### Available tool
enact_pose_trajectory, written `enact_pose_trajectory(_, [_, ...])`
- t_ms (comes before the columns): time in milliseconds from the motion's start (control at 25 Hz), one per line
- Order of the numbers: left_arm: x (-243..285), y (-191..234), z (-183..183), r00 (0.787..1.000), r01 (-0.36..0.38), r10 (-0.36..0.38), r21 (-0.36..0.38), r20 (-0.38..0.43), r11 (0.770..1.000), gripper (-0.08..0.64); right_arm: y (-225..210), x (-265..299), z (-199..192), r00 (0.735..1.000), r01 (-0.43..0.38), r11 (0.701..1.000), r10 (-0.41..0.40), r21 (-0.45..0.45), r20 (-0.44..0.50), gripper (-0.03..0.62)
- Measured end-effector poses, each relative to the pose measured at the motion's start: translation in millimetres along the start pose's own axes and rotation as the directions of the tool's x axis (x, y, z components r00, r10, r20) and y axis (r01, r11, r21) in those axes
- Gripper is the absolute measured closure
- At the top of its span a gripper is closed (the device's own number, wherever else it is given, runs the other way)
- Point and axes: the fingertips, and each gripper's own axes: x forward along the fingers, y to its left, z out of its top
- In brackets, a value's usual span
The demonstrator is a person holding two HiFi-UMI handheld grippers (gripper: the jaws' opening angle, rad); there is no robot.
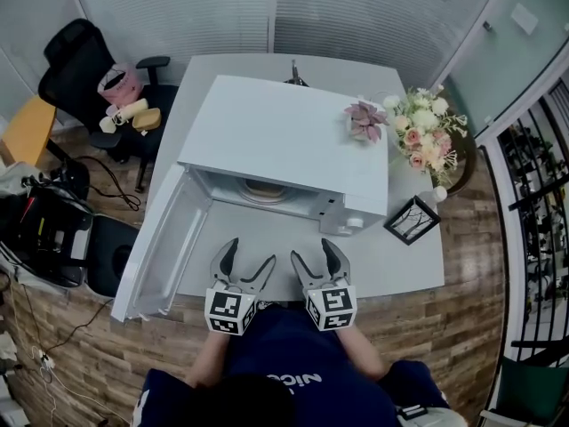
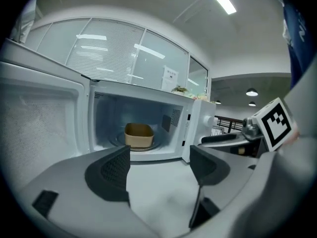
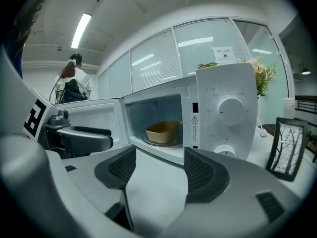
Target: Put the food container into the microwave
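A tan food container (image 2: 138, 135) (image 3: 163, 132) (image 1: 262, 188) sits on the glass turntable inside the white microwave (image 1: 284, 145). The microwave's door (image 1: 160, 247) hangs open to the left. Both grippers hover over the table in front of the oven, well short of the cavity. My left gripper (image 1: 246, 265) (image 2: 159, 168) is open and empty. My right gripper (image 1: 317, 261) (image 3: 154, 170) is open too, nothing between its jaws. The two sit side by side near the table's front edge.
A bouquet of flowers (image 1: 418, 136) and a small black picture frame (image 1: 412, 220) stand right of the microwave on the grey table (image 1: 409, 265). An office chair (image 1: 84, 74) with bags is at the back left. A person (image 3: 74, 83) stands far off.
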Motion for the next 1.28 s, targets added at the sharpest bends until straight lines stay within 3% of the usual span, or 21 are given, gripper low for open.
enact_pose_trajectory(120, [-7, 1, 3, 1.0, -0.012, 0.012, 0.004, 0.024, 1.0, 0.255, 2, -2, 3, 1.0, -0.004, 1.0, 0.004, -0.013, 0.015, 0.393])
enact_pose_trajectory(240, [-12, 1, 7, 0.998, -0.023, 0.023, -0.007, 0.054, 1.0, 0.43, 6, -3, 7, 1.0, -0.016, 0.999, 0.016, -0.03, 0.025, 0.473])
enact_pose_trajectory(320, [-13, 2, 6, 0.998, -0.036, 0.036, -0.008, 0.055, 0.999, 0.556, 9, -5, 9, 0.999, -0.028, 0.999, 0.029, -0.037, 0.039, 0.569])
enact_pose_trajectory(480, [-13, 1, 5, 0.998, -0.022, 0.024, -0.032, 0.053, 0.999, 0.558, 18, -5, 11, 0.996, -0.076, 0.996, 0.078, -0.037, 0.048, 0.583])
enact_pose_trajectory(1000, [-6, -4, 1, 1.0, -0.008, 0.008, -0.022, 0.019, 1.0, 0.558, 20, 2, 3, 0.995, -0.099, 0.993, 0.098, -0.072, -0.015, 0.584])
enact_pose_trajectory(1280, [-4, -7, -1, 1.0, 0.001, -0.001, -0.02, 0.009, 1.0, 0.558, 28, 6, -1, 0.988, -0.151, 0.985, 0.149, -0.086, -0.03, 0.584])
